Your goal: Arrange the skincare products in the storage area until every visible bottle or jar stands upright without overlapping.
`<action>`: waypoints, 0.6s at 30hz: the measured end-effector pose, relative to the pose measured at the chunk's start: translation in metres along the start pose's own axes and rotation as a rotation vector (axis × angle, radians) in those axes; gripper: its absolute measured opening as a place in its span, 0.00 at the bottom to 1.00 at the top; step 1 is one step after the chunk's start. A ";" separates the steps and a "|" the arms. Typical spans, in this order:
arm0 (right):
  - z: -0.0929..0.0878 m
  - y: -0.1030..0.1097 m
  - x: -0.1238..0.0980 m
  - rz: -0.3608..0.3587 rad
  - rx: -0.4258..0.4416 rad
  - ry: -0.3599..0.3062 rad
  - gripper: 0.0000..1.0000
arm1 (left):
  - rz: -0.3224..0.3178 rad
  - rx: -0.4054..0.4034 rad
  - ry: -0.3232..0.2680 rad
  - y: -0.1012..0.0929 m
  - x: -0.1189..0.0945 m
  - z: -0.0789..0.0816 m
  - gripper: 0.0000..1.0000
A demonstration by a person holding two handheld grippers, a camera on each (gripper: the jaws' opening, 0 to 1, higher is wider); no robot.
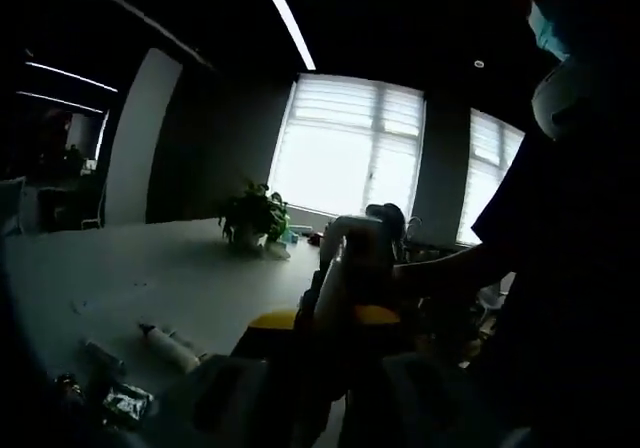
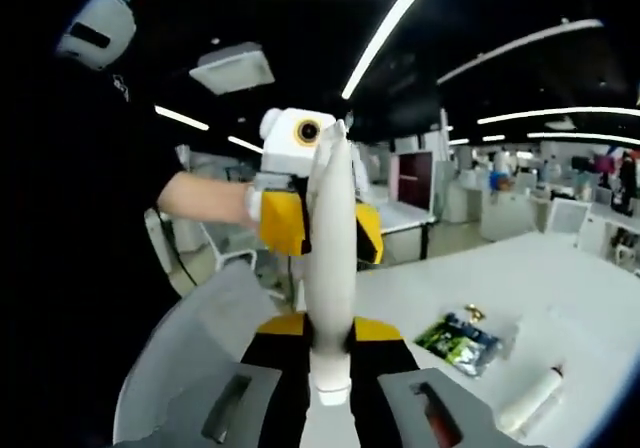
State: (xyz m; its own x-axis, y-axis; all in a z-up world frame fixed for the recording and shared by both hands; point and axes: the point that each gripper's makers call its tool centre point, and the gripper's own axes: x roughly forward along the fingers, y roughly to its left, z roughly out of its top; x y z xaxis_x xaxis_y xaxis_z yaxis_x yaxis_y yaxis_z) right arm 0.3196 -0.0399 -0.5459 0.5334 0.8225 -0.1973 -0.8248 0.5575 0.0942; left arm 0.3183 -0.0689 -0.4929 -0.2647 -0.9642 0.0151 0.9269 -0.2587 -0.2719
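Right claw (image 2: 330, 393) pinching smooth white tapered tube (image 2: 330, 258); left claw (image 2: 312, 230) state unclear.

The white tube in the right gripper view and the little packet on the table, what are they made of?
The white tube looks like smooth plastic: matte, pinched flat at the top, with a round cap at the bottom. The packet seems to be thin crinkly foil or plastic film, since it glints and wrinkles. Neither is certain from the look alone.
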 end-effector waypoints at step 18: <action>-0.048 -0.052 0.004 -0.056 0.023 0.069 0.05 | 0.526 -0.014 0.017 0.063 -0.073 -0.058 0.77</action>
State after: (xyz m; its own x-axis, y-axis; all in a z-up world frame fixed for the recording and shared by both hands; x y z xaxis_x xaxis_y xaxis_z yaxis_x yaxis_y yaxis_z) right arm 0.3557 -0.0713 -0.5981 0.5635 0.7808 -0.2700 -0.7892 0.6054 0.1036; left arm 0.3804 -0.0116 -0.5670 0.2308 -0.9626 -0.1421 0.9322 0.2606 -0.2511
